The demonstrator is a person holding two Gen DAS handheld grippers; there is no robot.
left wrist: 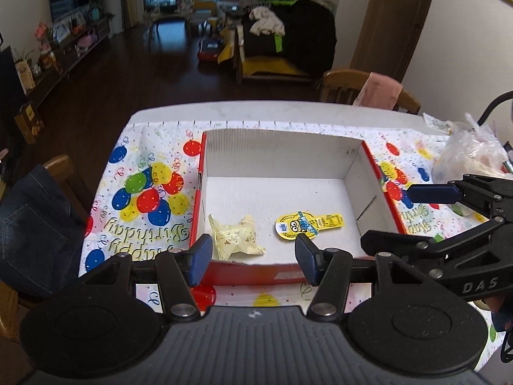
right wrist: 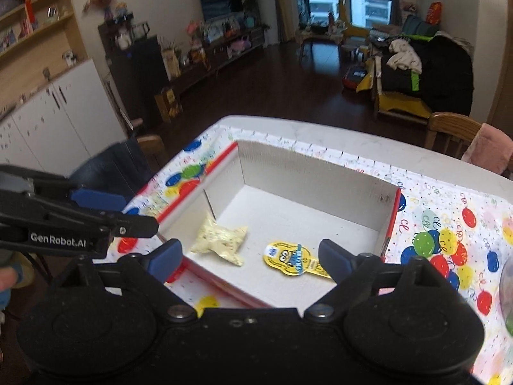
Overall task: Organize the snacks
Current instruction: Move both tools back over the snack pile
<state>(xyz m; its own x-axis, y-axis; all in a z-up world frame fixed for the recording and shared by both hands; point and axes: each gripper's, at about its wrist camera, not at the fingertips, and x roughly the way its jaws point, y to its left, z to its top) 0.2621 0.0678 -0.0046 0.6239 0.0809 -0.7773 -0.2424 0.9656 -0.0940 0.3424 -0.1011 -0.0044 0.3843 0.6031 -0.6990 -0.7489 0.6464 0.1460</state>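
Observation:
An open cardboard box [left wrist: 275, 147] [right wrist: 304, 173] with red outer sides and a white inside stands on the table. Inside it lie a pale yellow wrapped snack [left wrist: 235, 237] [right wrist: 221, 240] and a yellow Minion-print packet [left wrist: 307, 224] [right wrist: 293, 261]. My left gripper [left wrist: 253, 256] is open and empty, above the box's near wall. My right gripper [right wrist: 250, 256] is open and empty, over the box's near edge. The right gripper also shows at the right of the left wrist view [left wrist: 426, 205]. The left gripper also shows at the left of the right wrist view [right wrist: 105, 211].
A balloon-print "Happy Birthday" cloth [left wrist: 144, 192] [right wrist: 449, 240] covers the white table. A clear plastic bag of snacks [left wrist: 468, 154] lies at the right. Wooden chairs [left wrist: 352, 86] [right wrist: 449, 128] stand at the far side, one with a pink cloth. A chair with jeans [left wrist: 35, 221] stands at the left.

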